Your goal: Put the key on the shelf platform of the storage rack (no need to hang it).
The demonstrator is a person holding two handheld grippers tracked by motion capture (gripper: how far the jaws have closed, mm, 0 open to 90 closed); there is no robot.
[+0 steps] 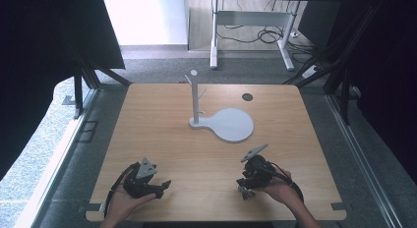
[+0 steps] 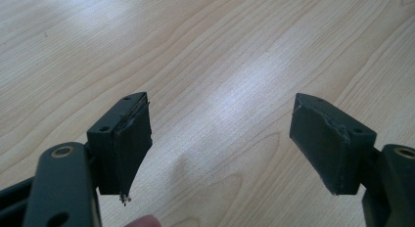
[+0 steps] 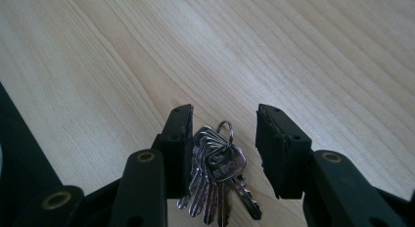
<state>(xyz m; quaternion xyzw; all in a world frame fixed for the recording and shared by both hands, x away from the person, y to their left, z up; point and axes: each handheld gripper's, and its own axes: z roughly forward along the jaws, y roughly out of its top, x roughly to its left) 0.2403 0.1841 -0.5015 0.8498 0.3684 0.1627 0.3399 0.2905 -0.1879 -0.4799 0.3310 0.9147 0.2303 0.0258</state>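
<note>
Bunch of keys [image 3: 218, 173] lies flat on the table [image 1: 162, 134], near front edge on the person's right, between the jaws of the right gripper [image 3: 222, 148]. Jaws are partway apart, straddling the bunch; the left pad looks to be against the keys, the right pad has a clear gap, so no clamp yet.

Handling guess: small, hard metal, light, slippery, loose on the ring [image 3: 225, 126], so the blades will fan and swing. Best grab is across the stacked key heads near the ring, not the tips.

Right gripper is tilted down steeply toward the table, hand behind it. Left gripper [image 2: 220, 139] has jaws wide apart, nothing between them, low over bare wood. White stand [image 1: 196, 98] sits mid-table, well apart.
</note>
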